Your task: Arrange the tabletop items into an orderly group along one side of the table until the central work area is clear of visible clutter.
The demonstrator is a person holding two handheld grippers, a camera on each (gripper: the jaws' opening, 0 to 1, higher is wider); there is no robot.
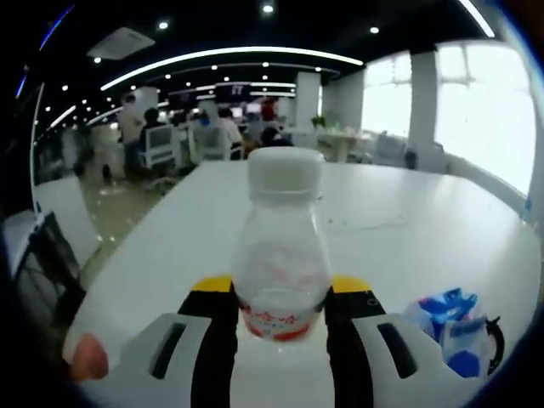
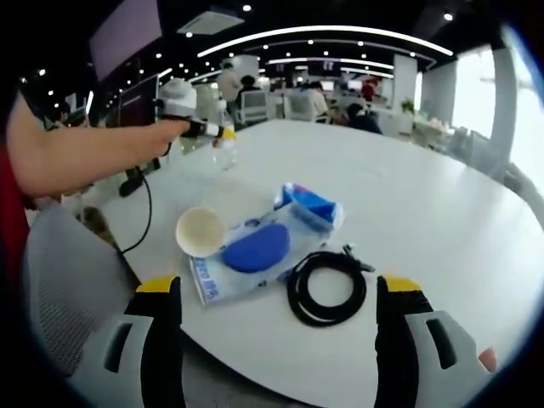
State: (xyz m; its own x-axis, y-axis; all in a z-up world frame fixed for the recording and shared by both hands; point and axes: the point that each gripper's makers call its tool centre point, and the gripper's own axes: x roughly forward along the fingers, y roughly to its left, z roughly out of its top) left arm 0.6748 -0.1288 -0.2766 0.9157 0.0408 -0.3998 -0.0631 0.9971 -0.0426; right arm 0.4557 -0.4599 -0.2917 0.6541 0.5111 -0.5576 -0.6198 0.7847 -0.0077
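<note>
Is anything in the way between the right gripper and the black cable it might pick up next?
Nothing visible is. In the right gripper view, the right gripper is open and the coiled black cable lies on bare white table just ahead of its jaws. The blue pack and the paper cup sit off to the side, beyond the cable.

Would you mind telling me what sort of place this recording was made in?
Most likely an open-plan office: people sit on office chairs in the background, long strip lights cross the dark ceiling, and a large white table fills the foreground.
</note>
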